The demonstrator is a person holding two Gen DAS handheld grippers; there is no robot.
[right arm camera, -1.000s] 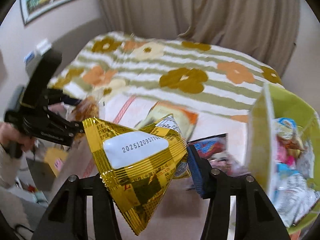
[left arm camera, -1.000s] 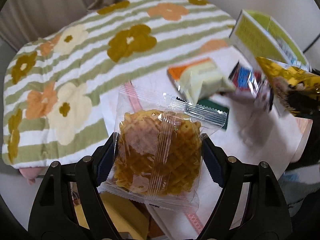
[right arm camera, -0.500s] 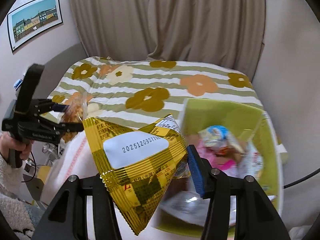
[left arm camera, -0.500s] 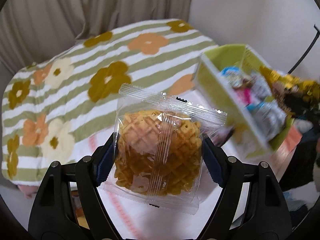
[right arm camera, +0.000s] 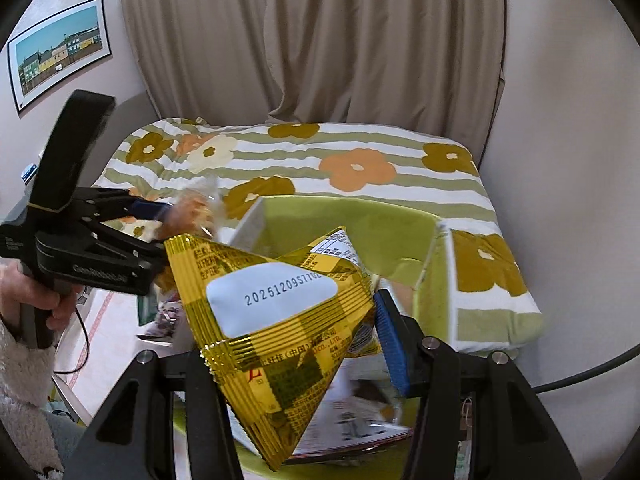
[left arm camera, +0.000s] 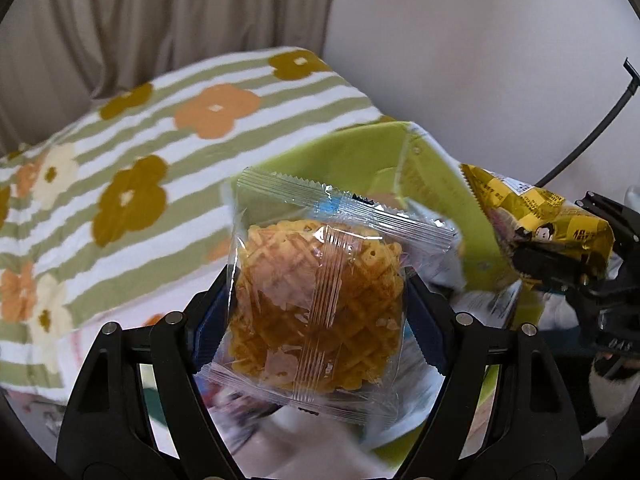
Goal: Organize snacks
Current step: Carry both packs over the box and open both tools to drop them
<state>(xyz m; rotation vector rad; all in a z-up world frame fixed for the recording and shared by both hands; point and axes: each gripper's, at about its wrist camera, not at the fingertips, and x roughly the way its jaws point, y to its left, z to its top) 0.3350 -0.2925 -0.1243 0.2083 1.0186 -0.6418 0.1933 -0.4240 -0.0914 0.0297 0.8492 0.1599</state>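
My left gripper (left arm camera: 316,300) is shut on a clear packet of waffle crisps (left arm camera: 320,300) and holds it above the near edge of a lime-green box (left arm camera: 440,200). My right gripper (right arm camera: 288,320) is shut on a yellow-gold snack bag (right arm camera: 276,312) and holds it over the same green box (right arm camera: 360,232), which has several snack packets inside. The right gripper with its yellow bag (left arm camera: 540,216) shows at the right of the left wrist view. The left gripper (right arm camera: 160,216) with the waffle packet (right arm camera: 192,212) shows at the left of the right wrist view.
A bed with a green-striped floral cover (right arm camera: 360,160) lies behind the box. Curtains (right arm camera: 320,40) hang at the back and a framed picture (right arm camera: 60,52) is on the left wall. A black cable (left arm camera: 592,132) runs at the right. A pale table surface (right arm camera: 108,340) lies below the left gripper.
Both grippers have swung right and forward with their packets, from over the loose snacks on the table to over the green box, which now fills the lower middle of both views.
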